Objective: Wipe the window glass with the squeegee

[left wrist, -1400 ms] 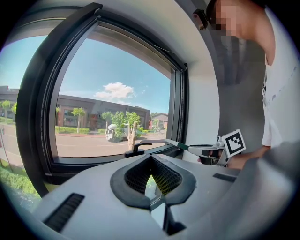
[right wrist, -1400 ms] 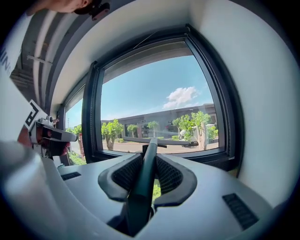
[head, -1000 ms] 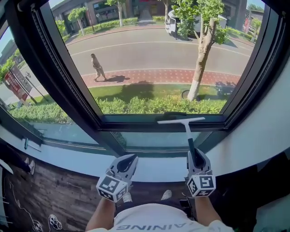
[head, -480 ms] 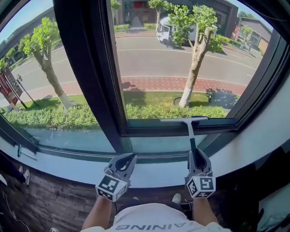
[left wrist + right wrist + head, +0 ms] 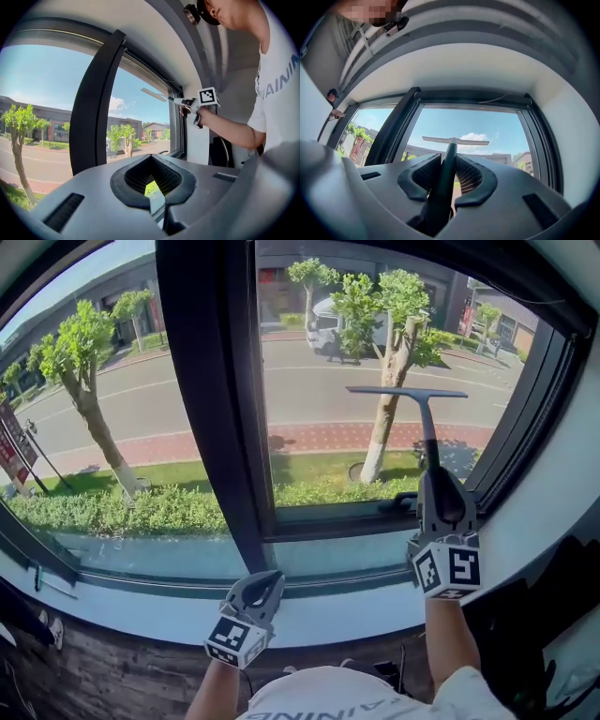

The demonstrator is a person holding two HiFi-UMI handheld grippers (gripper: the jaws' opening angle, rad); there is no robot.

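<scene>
Head view: the right gripper (image 5: 437, 486) is high and holds the squeegee (image 5: 427, 427) upright, blade level before the window glass (image 5: 319, 362); the left gripper (image 5: 265, 579) is low.
Left gripper view: jaws together, nothing between them.
Right gripper view: jaws clamp the dark squeegee handle.

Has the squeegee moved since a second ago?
Yes. The squeegee, gripped in the right tongs, has gone up: it lay along the window's lower rail and now stands well above it.
</scene>
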